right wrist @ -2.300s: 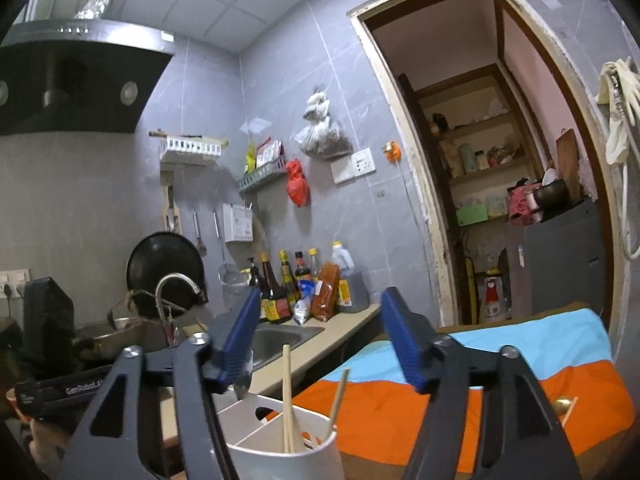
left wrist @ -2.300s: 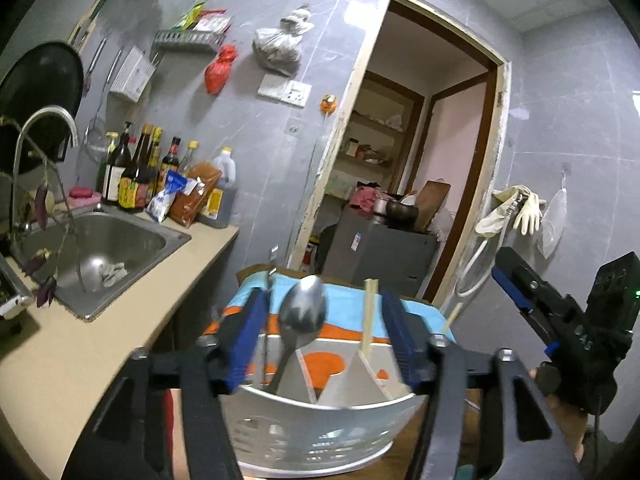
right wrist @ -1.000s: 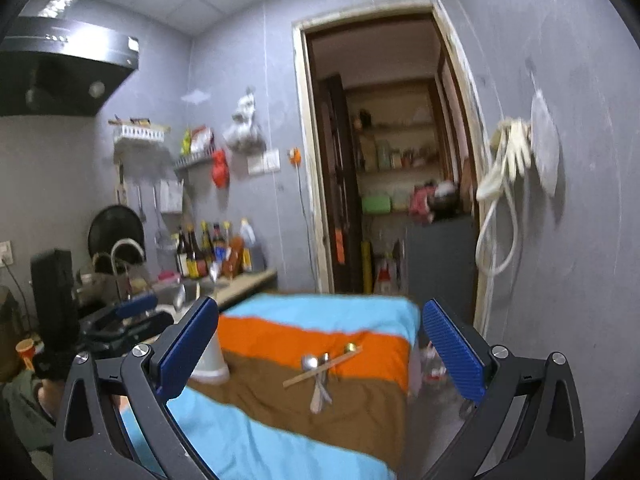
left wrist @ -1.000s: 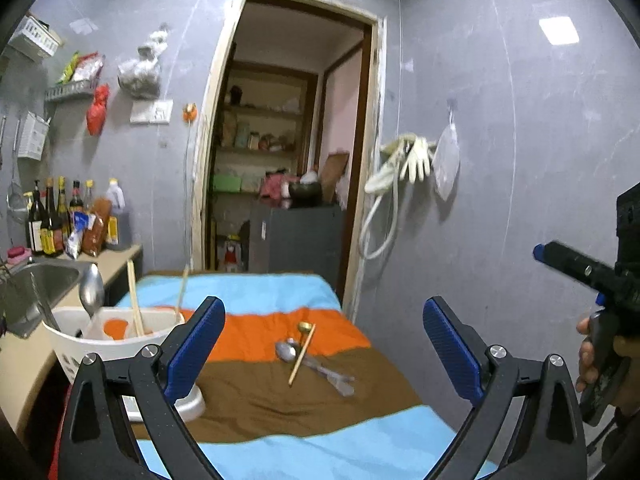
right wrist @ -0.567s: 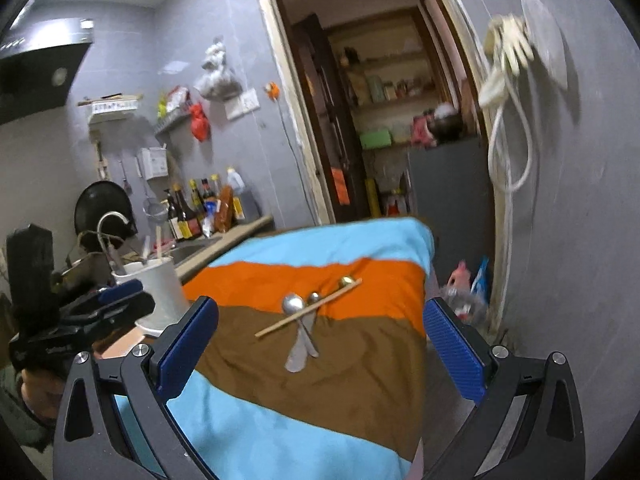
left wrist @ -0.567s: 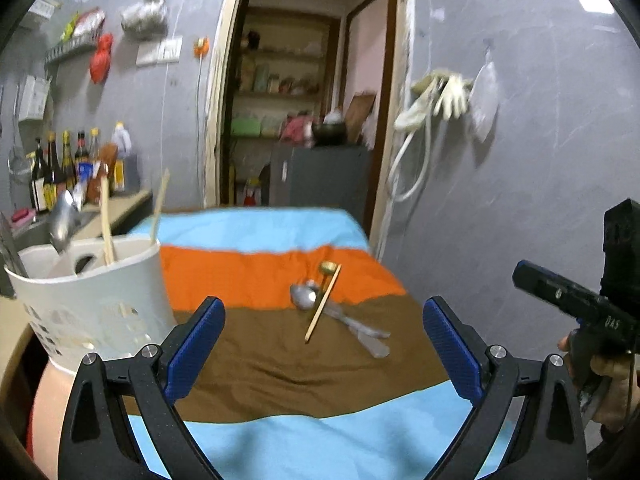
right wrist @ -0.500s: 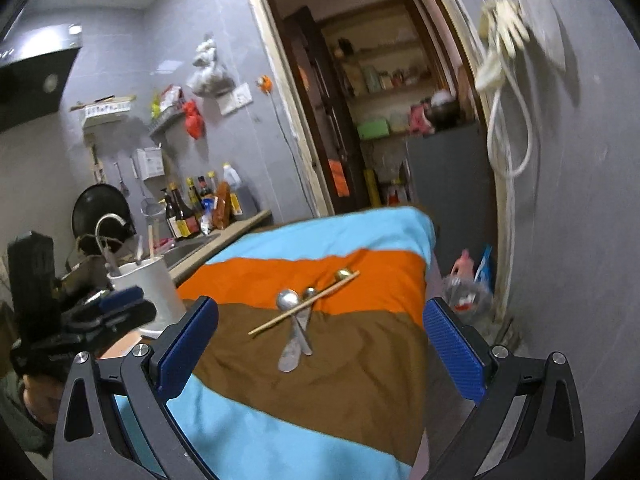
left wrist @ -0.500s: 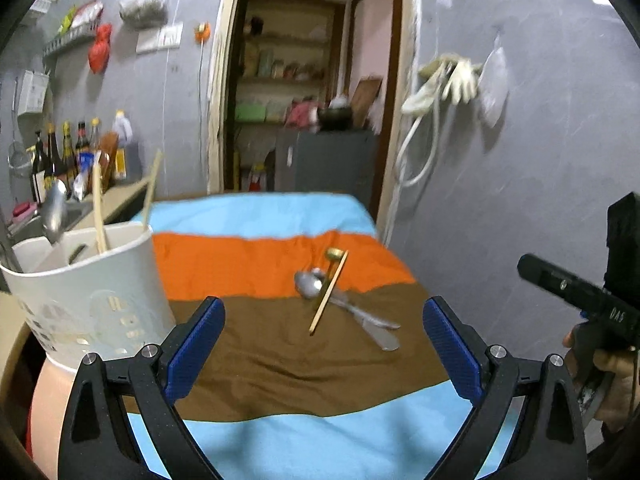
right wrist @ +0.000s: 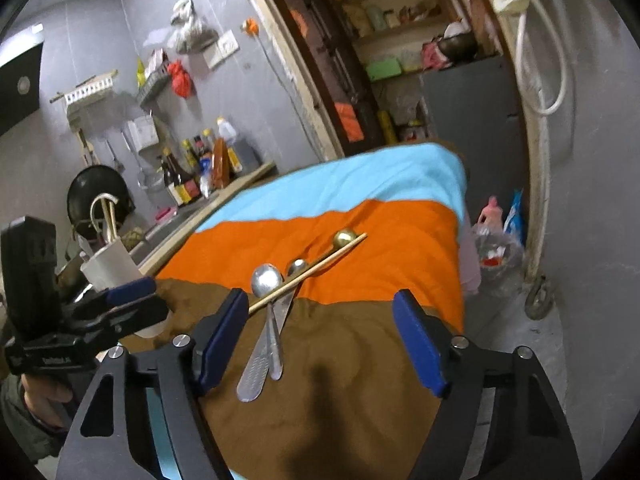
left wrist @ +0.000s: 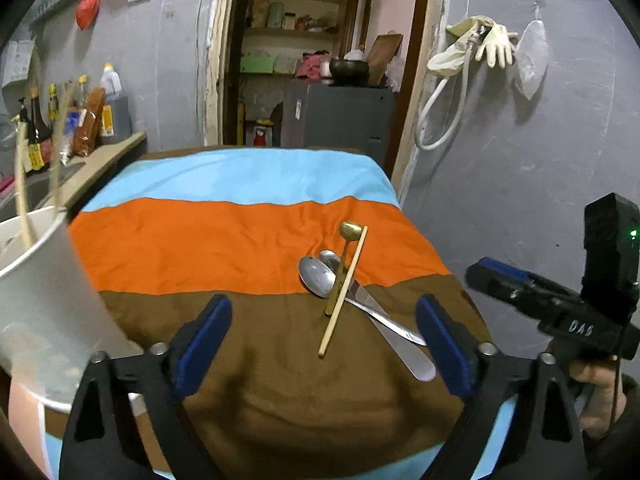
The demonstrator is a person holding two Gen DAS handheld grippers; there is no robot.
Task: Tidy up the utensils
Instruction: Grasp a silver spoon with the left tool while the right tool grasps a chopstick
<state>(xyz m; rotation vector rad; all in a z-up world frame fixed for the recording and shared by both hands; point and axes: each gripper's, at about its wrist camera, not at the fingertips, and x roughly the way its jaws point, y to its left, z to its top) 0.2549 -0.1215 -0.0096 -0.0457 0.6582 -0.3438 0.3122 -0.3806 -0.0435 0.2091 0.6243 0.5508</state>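
Note:
A small pile of utensils lies on the striped cloth: a large steel spoon [left wrist: 320,278] [right wrist: 266,280], a smaller steel spoon [left wrist: 332,258] [right wrist: 297,267], a small gold spoon [left wrist: 350,230] [right wrist: 345,237] and a wooden chopstick [left wrist: 344,292] [right wrist: 308,274] across them. A white utensil holder [left wrist: 44,304] [right wrist: 110,268] with chopsticks stands at the left. My left gripper [left wrist: 322,344] is open and empty, just short of the pile. My right gripper [right wrist: 320,336] is open and empty, over the spoon handles. Each gripper shows in the other's view.
The table has a blue, orange and brown cloth [left wrist: 224,240] [right wrist: 360,340]. A counter with a sink and bottles [right wrist: 192,180] runs along the left. A doorway with a grey cabinet [left wrist: 340,116] is behind the table. A bag [right wrist: 496,252] sits on the floor at the right.
Both grippers have swung away from the holder toward the utensil pile and moved closer and lower over the cloth. The left gripper's earlier spoon now stands in the holder.

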